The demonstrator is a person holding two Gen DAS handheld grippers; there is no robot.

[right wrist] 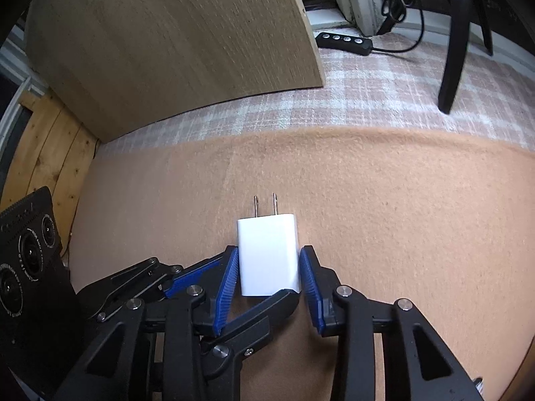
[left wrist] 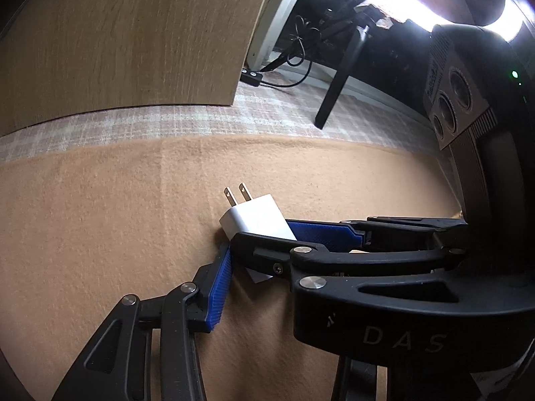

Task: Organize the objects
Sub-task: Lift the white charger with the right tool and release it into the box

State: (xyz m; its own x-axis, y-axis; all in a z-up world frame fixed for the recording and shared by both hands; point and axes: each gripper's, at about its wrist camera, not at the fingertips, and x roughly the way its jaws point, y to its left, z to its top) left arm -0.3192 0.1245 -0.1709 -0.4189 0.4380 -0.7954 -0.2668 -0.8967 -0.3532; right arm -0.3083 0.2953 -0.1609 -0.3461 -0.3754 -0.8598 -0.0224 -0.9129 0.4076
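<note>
Both grippers meet around one charger. Right gripper [right wrist: 269,279] has its blue pads [right wrist: 228,284] on the two long sides of the charger [right wrist: 267,257]; the left pad touches it, and the right pad is at the edge or just beside it, so I judge that it is pinching the charger, or very nearly so. Left gripper [left wrist: 264,254] comes from the side, and in its own view the charger [left wrist: 257,220] sits between its two blue pads [left wrist: 219,292], one below and one behind. These jaws look partly spread, and I cannot tell whether they press the charger or only stand around it.

From largest to smallest: a wooden panel [right wrist: 174,46] stands at the back, a plaid carpet [right wrist: 367,93] lies in front of it, and a tan cloth [right wrist: 401,200] covers the surface under the charger, which could be a worktop or the floor. A black furniture leg [right wrist: 454,43] and a power strip [right wrist: 344,41] with its cable are far behind. The charger lies flat on the cloth, and its prongs [right wrist: 265,205] point away from the right gripper.

What could go wrong: the charger is smooth and small, so it may slip or turn between the pads if the two grippers pull in different directions. The fingers of the two grippers cross very near each other, so they may knock together. The soft cloth may also be caught by a pad.

No container is visible in either view, so where the charger must go I cannot say.
</note>
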